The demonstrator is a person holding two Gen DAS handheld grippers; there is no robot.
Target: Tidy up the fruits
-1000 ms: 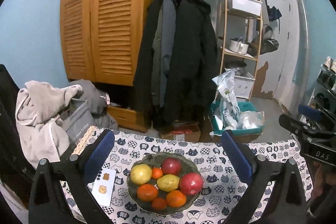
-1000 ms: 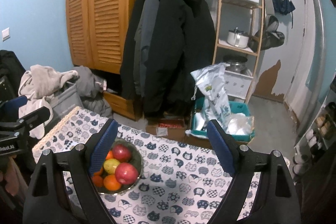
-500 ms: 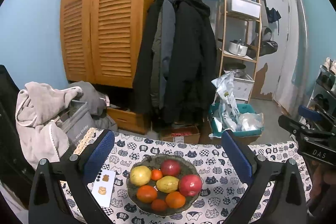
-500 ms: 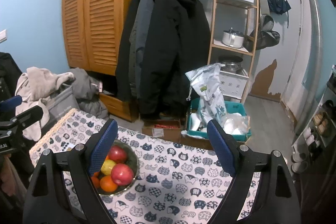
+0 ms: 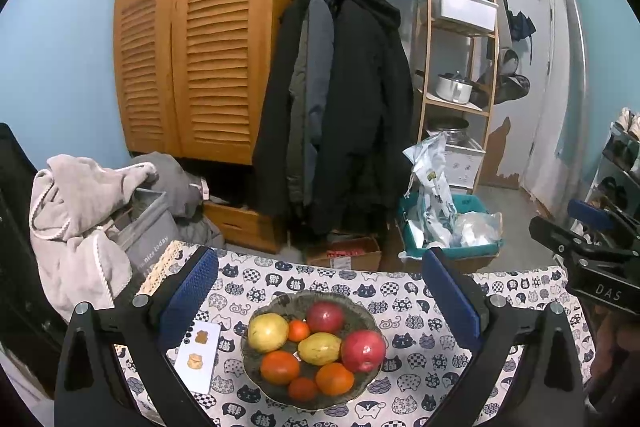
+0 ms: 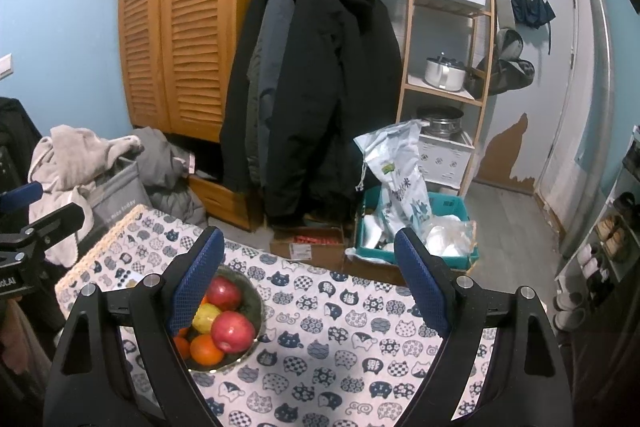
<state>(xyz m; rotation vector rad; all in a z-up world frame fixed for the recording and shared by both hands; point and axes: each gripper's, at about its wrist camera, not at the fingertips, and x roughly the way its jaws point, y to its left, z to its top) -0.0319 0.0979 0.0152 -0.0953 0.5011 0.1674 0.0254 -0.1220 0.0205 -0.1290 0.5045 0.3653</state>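
Observation:
A dark glass bowl (image 5: 362, 307) on the cat-print tablecloth (image 5: 404, 291) holds two red apples (image 5: 363, 350), two yellow fruits (image 5: 268, 331) and several oranges (image 5: 280, 367). My left gripper (image 5: 320, 301) is open and empty, raised above and behind the bowl. My right gripper (image 6: 310, 277) is open and empty, to the right of the bowl (image 6: 256, 301); its left finger hides part of the fruit. The right gripper's body shows in the left wrist view (image 5: 588, 255).
A white card (image 5: 199, 357) with small brown stickers lies left of the bowl. Beyond the table edge are a laundry hamper with a robe (image 5: 80, 223), a wooden wardrobe (image 5: 200, 47), hanging coats (image 5: 340, 107), a shelf rack (image 5: 460, 67) and a teal bin (image 5: 452, 227).
Both grippers have risen and tilted up slightly, so the bowl sits lower in both views. Both stay open and empty.

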